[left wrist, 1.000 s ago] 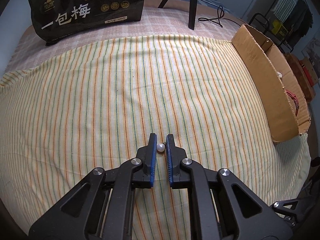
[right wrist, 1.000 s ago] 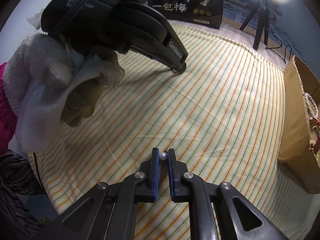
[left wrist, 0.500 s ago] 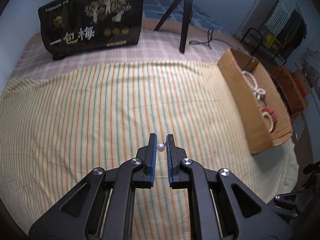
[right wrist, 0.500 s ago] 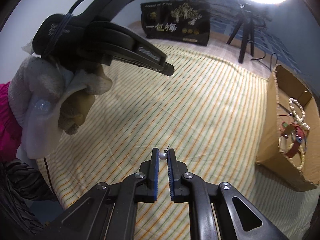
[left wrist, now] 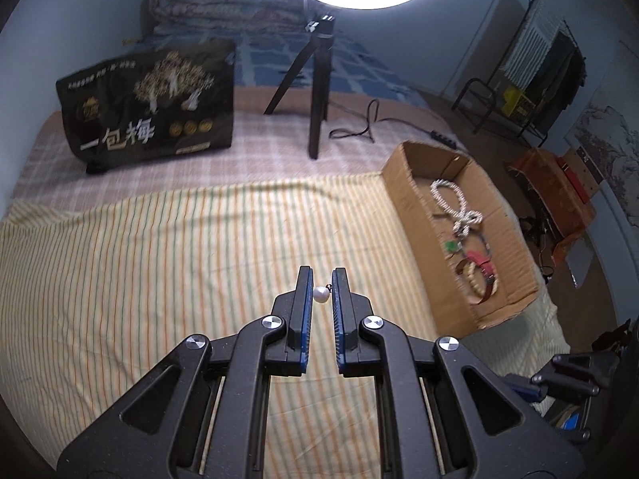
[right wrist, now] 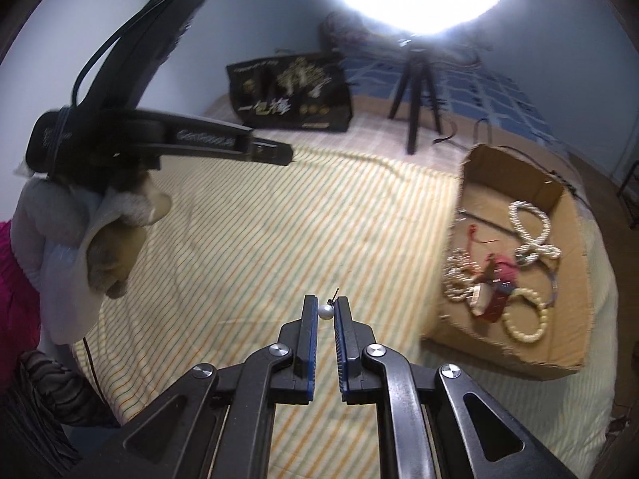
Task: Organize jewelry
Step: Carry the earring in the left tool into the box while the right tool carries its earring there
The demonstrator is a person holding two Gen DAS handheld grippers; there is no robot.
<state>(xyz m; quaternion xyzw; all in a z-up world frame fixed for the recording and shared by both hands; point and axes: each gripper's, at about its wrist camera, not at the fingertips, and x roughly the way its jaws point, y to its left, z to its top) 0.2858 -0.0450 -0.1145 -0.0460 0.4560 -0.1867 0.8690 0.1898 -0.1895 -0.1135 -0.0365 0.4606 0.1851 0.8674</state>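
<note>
- Both grippers had risen since the earlier frames: the striped cloth dropped away beneath them, and the open brown cardboard box (left wrist: 403, 183) that showed mostly its outer wall a second ago now showed its floor and contents.
- My left gripper (left wrist: 322, 293) was closed to a narrow gap on one small white pearl earring (left wrist: 320, 293), its pin poking toward the right pad; the bead sat at the tips, low centre of the left view.
- My right gripper (right wrist: 326, 310) was pinched just as narrowly on a second small white pearl stud (right wrist: 325, 311), its dark post sticking up past the tips, low centre of the right view.
- I judged the tip hold deliberate: a bead that small needs only the pad ends, and it will drop cleanly over the box.
- I held both high above the yellow cloth with green and orange stripes (left wrist: 159, 259) to clear the box wall, as I read it.
- Count: two pearl earrings, one per gripper; one box, at the right of both views.
- Inside lay a white beaded rope necklace (right wrist: 531, 231), a cream bead bracelet (right wrist: 523, 329), a red strap piece (right wrist: 503, 275) and a pale tangled chain (right wrist: 459, 279); I could not count the smaller bits.
- One black printed gift bag (left wrist: 147, 107) and one black tripod (left wrist: 315, 92) under the ring light stood at the upper part of the frame.
- My gloved left hand (right wrist: 100, 235) showed at the left edge of the right view.
</note>
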